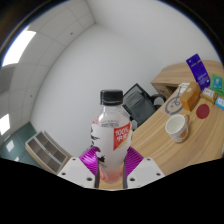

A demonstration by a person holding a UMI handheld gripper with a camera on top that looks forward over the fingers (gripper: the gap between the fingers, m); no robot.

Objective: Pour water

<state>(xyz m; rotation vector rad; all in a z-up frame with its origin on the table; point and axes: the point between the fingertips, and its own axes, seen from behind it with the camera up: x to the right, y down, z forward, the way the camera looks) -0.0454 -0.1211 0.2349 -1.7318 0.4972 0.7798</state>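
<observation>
A clear plastic water bottle (111,135) with a black cap and a red-and-white label is held up off the table, and my gripper (111,170) is shut on its lower body. Both purple pads (92,160) press on its sides. The whole view is tilted, so the bottle leans with the gripper. Beyond the bottle and lower to the right, a white cup (176,127) stands on the wooden table (160,150). The bottle's base is hidden between the fingers.
On the far part of the table are a blue box (197,70), an orange object (184,96) and a small blue-green item (206,112). A dark chair (136,101) stands behind the table. A grey shelf unit (45,150) sits on the floor at left.
</observation>
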